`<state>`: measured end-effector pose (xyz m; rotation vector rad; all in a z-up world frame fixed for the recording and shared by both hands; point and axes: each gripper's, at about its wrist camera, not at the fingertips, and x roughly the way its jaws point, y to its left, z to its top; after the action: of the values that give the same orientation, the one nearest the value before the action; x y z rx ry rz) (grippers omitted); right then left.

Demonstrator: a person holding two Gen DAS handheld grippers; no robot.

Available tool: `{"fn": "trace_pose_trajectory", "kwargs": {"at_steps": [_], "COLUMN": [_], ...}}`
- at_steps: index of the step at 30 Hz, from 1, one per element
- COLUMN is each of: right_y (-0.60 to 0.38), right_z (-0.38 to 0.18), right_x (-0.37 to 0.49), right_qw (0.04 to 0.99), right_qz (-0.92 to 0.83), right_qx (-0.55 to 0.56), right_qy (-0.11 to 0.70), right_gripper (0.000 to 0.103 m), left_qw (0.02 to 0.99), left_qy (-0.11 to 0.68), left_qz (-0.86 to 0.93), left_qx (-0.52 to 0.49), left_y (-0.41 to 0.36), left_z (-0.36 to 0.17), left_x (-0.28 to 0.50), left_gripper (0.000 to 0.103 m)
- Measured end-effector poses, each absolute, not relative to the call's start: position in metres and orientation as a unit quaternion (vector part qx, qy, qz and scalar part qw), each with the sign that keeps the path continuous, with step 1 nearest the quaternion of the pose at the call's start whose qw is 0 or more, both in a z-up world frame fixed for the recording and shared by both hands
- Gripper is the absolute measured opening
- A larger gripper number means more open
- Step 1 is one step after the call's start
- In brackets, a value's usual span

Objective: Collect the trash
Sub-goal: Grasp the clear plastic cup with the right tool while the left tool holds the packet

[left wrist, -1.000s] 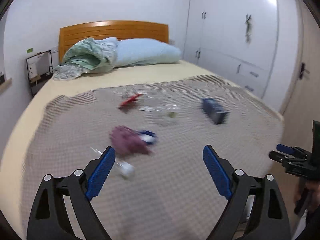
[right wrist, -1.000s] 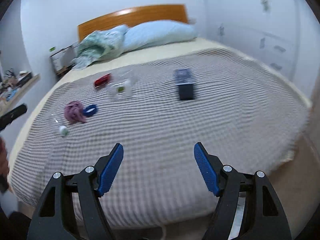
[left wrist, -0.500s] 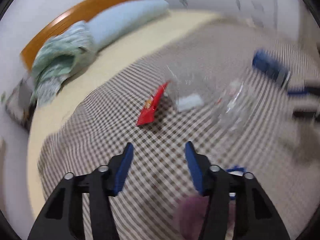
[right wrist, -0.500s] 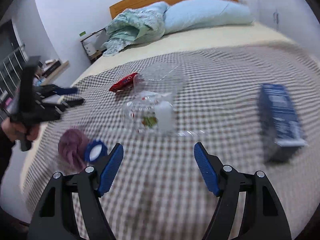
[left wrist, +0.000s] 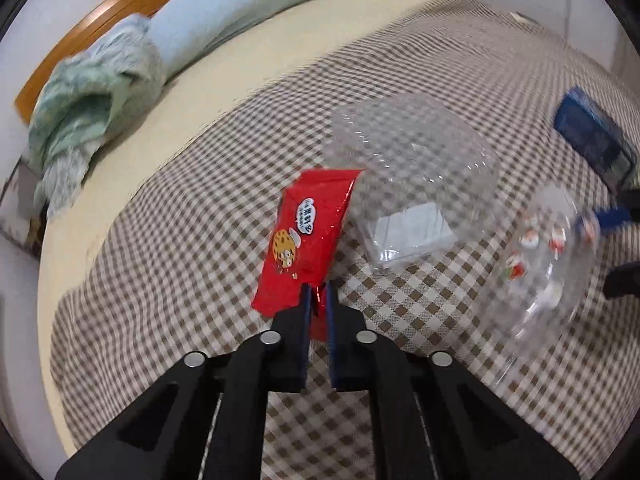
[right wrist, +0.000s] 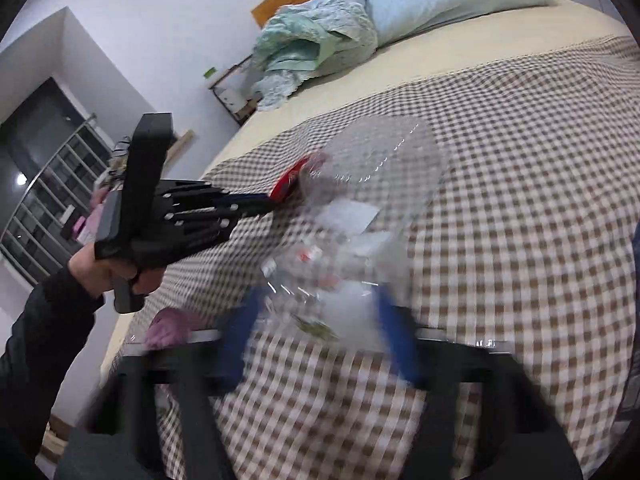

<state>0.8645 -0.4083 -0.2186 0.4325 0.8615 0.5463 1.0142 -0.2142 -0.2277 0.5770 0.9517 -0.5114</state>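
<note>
My left gripper (left wrist: 317, 292) is shut on the near corner of a red cookie wrapper (left wrist: 308, 236) on the checked blanket. A clear plastic clamshell box (left wrist: 412, 184) lies right of the wrapper. A clear plastic cup with red print (left wrist: 548, 264) lies further right. In the right wrist view my right gripper (right wrist: 320, 320) has its jaws on either side of that crumpled clear cup (right wrist: 320, 284); the view is blurred. The left gripper (right wrist: 256, 202) shows there too, at the wrapper (right wrist: 288, 182).
A dark blue carton (left wrist: 592, 136) lies at the right of the bed. A purple cloth (right wrist: 168, 328) lies near the blanket's left edge. Pillow (left wrist: 232, 12) and green bedding (left wrist: 92, 92) lie by the wooden headboard. A shelf (right wrist: 44, 184) stands left of the bed.
Both grippers moved in over the bed. The left one closed on the red wrapper's corner. The right one came up around the clear cup, its jaws narrower than before.
</note>
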Motion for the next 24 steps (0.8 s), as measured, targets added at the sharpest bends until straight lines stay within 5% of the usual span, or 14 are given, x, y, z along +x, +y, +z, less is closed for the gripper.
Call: {"fn": "trace_pose_trajectory", "kwargs": {"at_steps": [5, 24], "right_y": [-0.409, -0.432], "right_z": [-0.209, -0.055], "right_x": [0.831, 0.637], "right_qw": [0.853, 0.925], "right_qz": [0.268, 0.12], "right_qx": [0.217, 0.14], "right_qy": [0.392, 0.333], "right_gripper": [0.003, 0.003], "left_qw": [0.835, 0.859], "left_qy": [0.462, 0.423], "left_qz": [-0.202, -0.257], "left_qx": [0.22, 0.131], "left_y": [-0.186, -0.139], "left_z": [-0.205, -0.032], "left_x": [0.99, 0.755], "left_gripper": [0.001, 0.001]}}
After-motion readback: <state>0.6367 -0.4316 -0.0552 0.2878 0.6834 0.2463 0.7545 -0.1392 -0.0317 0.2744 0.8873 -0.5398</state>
